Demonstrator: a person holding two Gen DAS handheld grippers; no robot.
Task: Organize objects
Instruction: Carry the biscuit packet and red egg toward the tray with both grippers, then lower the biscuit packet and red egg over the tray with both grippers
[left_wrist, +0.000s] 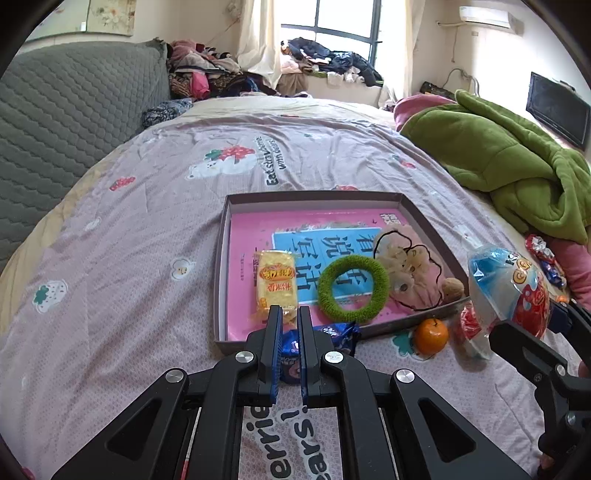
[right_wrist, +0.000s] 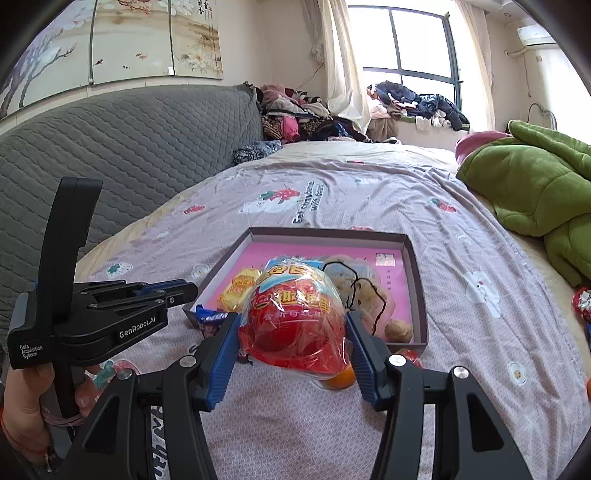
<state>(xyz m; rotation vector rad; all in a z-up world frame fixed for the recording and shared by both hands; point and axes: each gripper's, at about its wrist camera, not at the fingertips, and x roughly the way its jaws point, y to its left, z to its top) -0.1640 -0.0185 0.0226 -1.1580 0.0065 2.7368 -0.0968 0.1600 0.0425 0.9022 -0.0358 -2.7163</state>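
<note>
A shallow box (left_wrist: 312, 197) on the bed holds a pink book (left_wrist: 240, 280), a yellow snack packet (left_wrist: 276, 282), a green fuzzy ring (left_wrist: 352, 287), a beige pouch with black cord (left_wrist: 410, 269) and a walnut (left_wrist: 453, 288). My left gripper (left_wrist: 289, 321) is nearly shut and empty, above a blue candy wrapper (left_wrist: 334, 334) at the box's near edge. My right gripper (right_wrist: 291, 332) is shut on a red and blue wrapped toy egg (right_wrist: 295, 321), held above the bed before the box (right_wrist: 415, 266); the egg also shows in the left wrist view (left_wrist: 509, 284).
An orange (left_wrist: 431, 335) and a red wrapped item (left_wrist: 469, 325) lie on the quilt right of the box. Small wrapped candies (left_wrist: 546, 258) lie by a green blanket (left_wrist: 509, 158). A grey headboard (left_wrist: 66, 122) stands left; clothes are piled at the far end.
</note>
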